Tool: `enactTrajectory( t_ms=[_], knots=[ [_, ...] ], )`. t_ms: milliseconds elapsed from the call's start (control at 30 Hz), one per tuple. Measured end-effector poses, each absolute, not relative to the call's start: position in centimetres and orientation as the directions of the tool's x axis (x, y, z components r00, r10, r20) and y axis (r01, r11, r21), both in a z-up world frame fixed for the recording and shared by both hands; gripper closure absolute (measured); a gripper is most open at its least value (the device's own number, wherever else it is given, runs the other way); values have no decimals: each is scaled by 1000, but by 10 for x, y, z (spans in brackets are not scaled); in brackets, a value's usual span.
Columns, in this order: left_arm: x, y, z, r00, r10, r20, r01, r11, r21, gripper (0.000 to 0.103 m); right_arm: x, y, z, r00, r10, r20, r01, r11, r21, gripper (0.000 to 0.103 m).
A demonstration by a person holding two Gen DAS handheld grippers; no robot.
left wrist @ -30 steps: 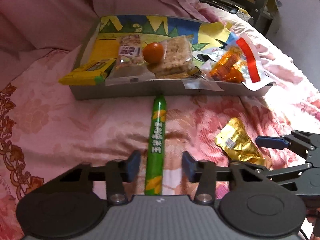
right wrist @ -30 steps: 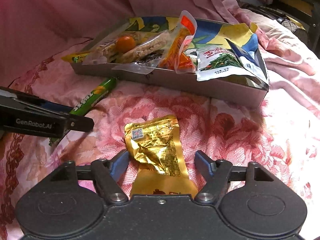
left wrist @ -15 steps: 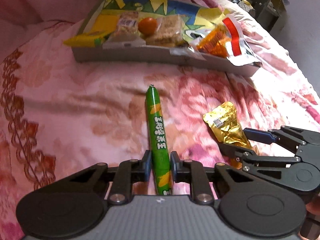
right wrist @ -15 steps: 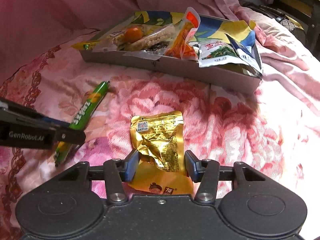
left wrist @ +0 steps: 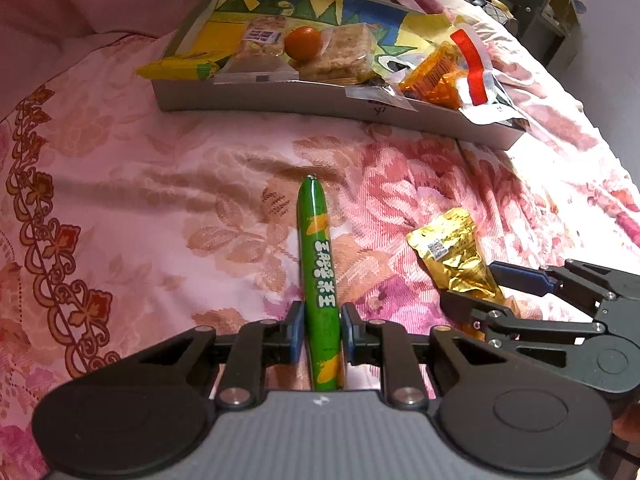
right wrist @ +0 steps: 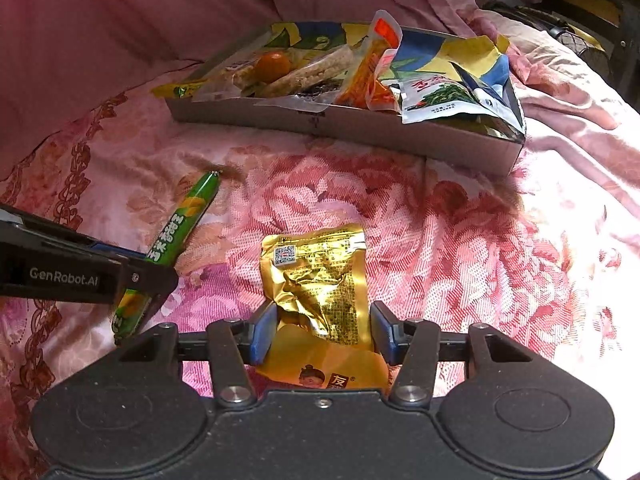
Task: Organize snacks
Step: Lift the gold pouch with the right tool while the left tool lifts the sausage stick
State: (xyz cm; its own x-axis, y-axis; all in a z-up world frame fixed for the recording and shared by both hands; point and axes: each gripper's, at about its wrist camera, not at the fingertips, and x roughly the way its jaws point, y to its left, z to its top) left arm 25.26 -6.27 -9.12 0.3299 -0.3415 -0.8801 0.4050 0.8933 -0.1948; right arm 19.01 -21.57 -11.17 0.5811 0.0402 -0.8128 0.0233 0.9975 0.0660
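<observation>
Between left hand-held gripper (left wrist: 322, 330) pads: green sausage stick (left wrist: 319, 276) clamped, long axis toward tray (left wrist: 280, 98); right hand-held gripper (right wrist: 323, 332) pinching gold packet (right wrist: 320, 280).

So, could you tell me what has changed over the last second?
Both grippers closed: the left gripper onto the green stick, the right gripper onto the gold packet. Both snacks also now sit farther from the tray. The tray's contents look unchanged.

Warm, reddish light is cast over both views, and dark vignetted corners and curved fisheye edges are seen. The bedspread (left wrist: 552, 160) is blown out to white glare at the right edge. Fine grain is visible, and the tray (right wrist: 360, 128) is rendered slightly soft
</observation>
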Motion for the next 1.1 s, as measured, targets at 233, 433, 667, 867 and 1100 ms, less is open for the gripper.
enactTrajectory(
  t_ms=[233,433,667,867,1100],
  knots=[
    [255,-64,-91,343,-340,-876,408,894,-187,81,191,-214,-114,592,42,-805,18,998,65,47],
    [256,-64,-92,347,-336,-876,408,895,-181,80,192,-213,-115,594,42,-803,21,998,67,43],
    [257,-65,-92,351,-334,-875,403,897,-181,82,190,-210,-116,596,36,-802,25,998,63,41],
    [253,-69,-92,370,-316,-874,416,897,-149,83,189,-202,-117,601,11,-799,19,999,28,47],
    [254,-66,-90,374,-330,-867,395,902,-173,84,184,-199,-114,623,3,-782,24,999,23,52]
  ],
)
